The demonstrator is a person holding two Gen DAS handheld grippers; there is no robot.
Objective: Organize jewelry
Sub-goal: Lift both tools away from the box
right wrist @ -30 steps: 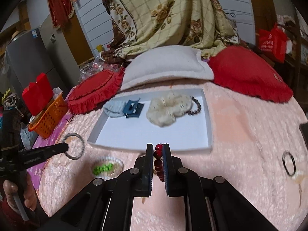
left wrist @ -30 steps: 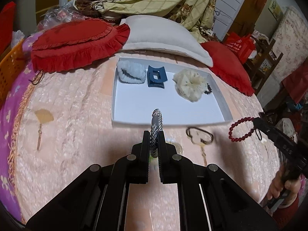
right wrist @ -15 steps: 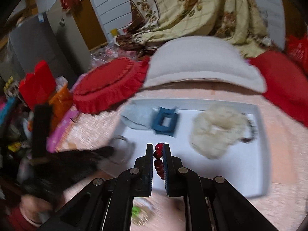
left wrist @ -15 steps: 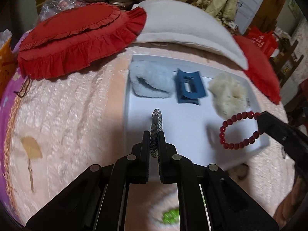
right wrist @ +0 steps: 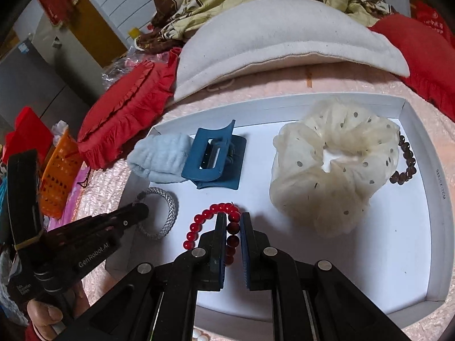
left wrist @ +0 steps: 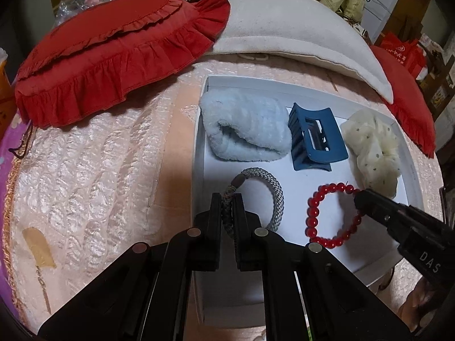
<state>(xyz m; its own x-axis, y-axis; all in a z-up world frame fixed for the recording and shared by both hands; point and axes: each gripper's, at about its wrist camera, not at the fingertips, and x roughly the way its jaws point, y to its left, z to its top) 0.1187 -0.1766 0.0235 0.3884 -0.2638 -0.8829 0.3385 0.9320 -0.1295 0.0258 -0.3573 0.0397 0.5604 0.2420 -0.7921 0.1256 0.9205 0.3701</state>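
Note:
A white tray (left wrist: 200, 153) (right wrist: 412, 261) lies on the pink bed cover. My left gripper (left wrist: 227, 199) is shut on a grey braided hair tie (left wrist: 274, 190), which lies on the tray floor at its front left; the hair tie also shows in the right wrist view (right wrist: 170, 207). My right gripper (right wrist: 233, 218) is shut on a red bead bracelet (right wrist: 199, 224), low over the tray just right of the hair tie. The bracelet also shows in the left wrist view (left wrist: 315, 213).
In the tray's back row lie a pale blue fluffy band (left wrist: 244, 128), a blue claw clip (left wrist: 312, 136), a cream dotted scrunchie (right wrist: 332, 164) and a dark bead bracelet (right wrist: 406, 162). Red cushions (left wrist: 113, 56) and a white pillow (left wrist: 284, 31) lie behind. An orange basket (right wrist: 58, 173) stands at left.
Both grippers have moved forward and down into the tray. The hair tie has tipped from upright to lying flat on the tray floor, and the red bracelet has come down beside it.

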